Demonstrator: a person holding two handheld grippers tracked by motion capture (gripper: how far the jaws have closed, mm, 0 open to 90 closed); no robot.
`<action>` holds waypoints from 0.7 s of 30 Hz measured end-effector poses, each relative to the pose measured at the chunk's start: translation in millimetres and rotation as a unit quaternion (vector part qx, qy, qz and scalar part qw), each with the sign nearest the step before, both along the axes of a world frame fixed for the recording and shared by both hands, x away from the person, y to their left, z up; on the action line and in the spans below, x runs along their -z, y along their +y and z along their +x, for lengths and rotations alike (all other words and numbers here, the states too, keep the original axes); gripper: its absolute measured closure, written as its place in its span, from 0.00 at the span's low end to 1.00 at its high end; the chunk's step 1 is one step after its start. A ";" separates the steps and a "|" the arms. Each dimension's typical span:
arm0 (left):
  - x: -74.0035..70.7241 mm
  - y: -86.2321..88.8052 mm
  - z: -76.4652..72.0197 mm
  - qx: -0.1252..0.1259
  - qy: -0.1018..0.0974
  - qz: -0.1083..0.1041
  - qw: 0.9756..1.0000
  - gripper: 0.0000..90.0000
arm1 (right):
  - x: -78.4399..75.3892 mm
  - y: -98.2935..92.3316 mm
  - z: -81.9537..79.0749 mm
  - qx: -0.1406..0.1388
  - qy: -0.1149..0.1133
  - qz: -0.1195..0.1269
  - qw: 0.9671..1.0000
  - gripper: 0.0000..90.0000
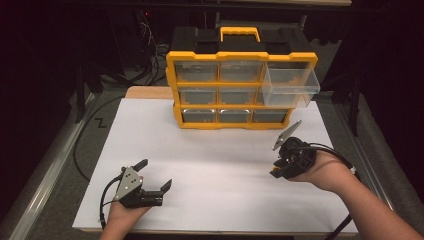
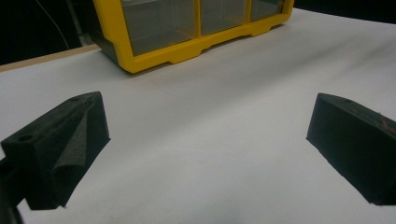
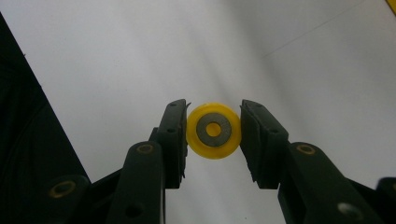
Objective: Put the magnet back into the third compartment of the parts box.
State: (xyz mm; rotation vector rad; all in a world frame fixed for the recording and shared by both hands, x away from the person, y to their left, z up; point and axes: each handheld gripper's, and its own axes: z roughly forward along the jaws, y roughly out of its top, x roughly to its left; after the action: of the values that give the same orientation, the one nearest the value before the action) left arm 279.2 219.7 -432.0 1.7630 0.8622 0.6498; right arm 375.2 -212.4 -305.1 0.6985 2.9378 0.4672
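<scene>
Yellow wheel (image 3: 214,130) sits clamped in the right gripper (image 3: 214,140); the left gripper (image 2: 205,140) gapes wide above white tabletop (image 1: 210,165).

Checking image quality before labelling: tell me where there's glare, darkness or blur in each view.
High view: dark surroundings, white table brightly lit, organizer clear. Left gripper view: soft, slightly blurred. Right gripper view: bright washed-out table, yellow wheel sharp between the jaws.
</scene>
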 end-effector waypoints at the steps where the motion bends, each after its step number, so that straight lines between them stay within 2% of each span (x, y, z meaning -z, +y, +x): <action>1: 0.1 -0.1 0.0 0.000 0.000 0.000 1.000 0.00 | -1.2 -0.4 0.6 0.000 0.000 0.000 1.000 0.72; 21: 0.1 -0.1 0.1 0.001 0.002 -0.001 1.000 0.00 | -35.2 -4.3 10.7 -0.007 0.000 0.004 1.000 0.72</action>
State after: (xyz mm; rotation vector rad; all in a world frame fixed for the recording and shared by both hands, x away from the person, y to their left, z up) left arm 279.3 219.6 -432.1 1.7627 0.8635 0.6444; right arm 385.9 -216.7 -269.9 0.6805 2.9435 0.4812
